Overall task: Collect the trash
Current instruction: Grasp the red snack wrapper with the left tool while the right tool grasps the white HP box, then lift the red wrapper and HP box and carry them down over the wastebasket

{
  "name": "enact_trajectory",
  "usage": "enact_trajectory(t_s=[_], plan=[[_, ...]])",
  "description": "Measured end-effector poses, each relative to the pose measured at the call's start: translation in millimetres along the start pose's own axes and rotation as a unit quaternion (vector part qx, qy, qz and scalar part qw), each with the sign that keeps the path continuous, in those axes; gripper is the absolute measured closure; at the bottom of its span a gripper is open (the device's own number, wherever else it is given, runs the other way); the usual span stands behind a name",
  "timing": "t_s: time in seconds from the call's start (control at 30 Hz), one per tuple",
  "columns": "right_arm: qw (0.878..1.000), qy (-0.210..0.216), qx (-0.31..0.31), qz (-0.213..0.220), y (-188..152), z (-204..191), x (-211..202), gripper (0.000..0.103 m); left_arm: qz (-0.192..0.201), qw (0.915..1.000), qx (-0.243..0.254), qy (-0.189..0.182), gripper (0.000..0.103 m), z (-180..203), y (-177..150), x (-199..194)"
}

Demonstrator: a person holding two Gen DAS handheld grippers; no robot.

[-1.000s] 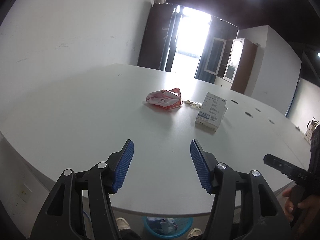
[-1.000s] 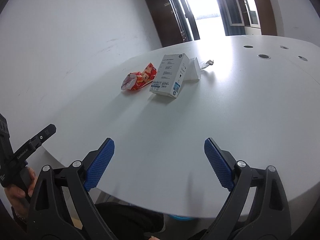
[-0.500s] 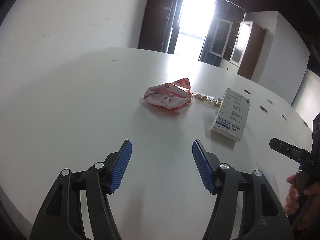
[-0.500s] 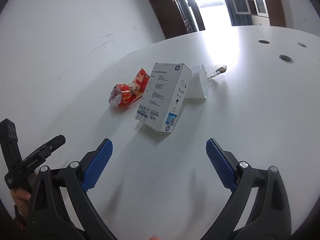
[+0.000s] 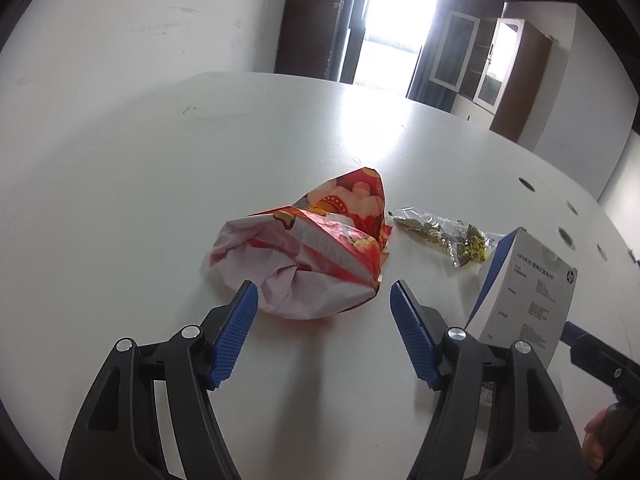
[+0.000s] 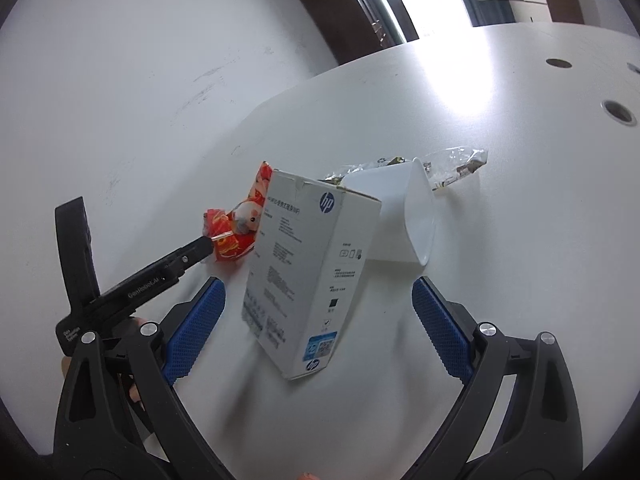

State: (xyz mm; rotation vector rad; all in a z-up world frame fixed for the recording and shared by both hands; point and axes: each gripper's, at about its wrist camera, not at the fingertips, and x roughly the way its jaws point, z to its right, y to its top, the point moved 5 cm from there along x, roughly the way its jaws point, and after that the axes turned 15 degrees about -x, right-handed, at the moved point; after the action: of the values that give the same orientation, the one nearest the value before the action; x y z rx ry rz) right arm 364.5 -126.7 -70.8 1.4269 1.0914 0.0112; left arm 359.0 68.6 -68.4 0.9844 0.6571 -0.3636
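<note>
A crumpled red and white snack bag lies on the white table. My left gripper is open, its blue pads level with the bag's near edge on either side. A white HP box lies in front of my right gripper, which is open with the box's near end between its pads. The box also shows in the left wrist view. A clear wrapper and a tipped white paper cup lie behind the box.
The table has round cable holes at the right. A white wall runs along the left. A dark doorway and cabinets stand beyond the far end.
Both grippers have moved forward over the table. The left one has closed in on the snack bag, the right one on the HP box. Both stay open.
</note>
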Motion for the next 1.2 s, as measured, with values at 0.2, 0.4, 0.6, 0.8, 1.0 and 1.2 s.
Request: enact_trajectory(t_s=[0.2,0.4,0.6,0.8,1.0,1.2], plan=[[0.999,0.002,-0.019,-0.026,-0.2,-4.9,21.4,0.013,0.008,0.9993,0.035,-0.013,0.029,14.3,-2.3,-7.5],[0.998,-0.003,-0.012,-0.054,-8.0,3.9,40.3,0.015,-0.012,0.9970,0.076,0.006,0.033,15.1,-2.6,18.6],[0.998,0.036,0.017,-0.043,-6.3,10.8,42.6,0.035,-0.019,0.9996,0.023,0.001,0.051,-7.6,6.8,17.7],[0.998,0.052,0.008,-0.029,-6.3,2.9,40.6,0.054,-0.013,0.9998,-0.016,-0.003,0.080,-21.2,6.8,10.2],[0.998,0.061,0.011,-0.014,-7.8,6.1,33.0,0.061,0.002,0.9959,-0.083,-0.036,0.092,-41.3,9.3,-10.2],[0.998,0.058,0.003,-0.001,-15.2,3.8,19.9,0.066,0.035,0.9974,-0.056,-0.030,0.093,-33.5,-5.3,-31.0]])
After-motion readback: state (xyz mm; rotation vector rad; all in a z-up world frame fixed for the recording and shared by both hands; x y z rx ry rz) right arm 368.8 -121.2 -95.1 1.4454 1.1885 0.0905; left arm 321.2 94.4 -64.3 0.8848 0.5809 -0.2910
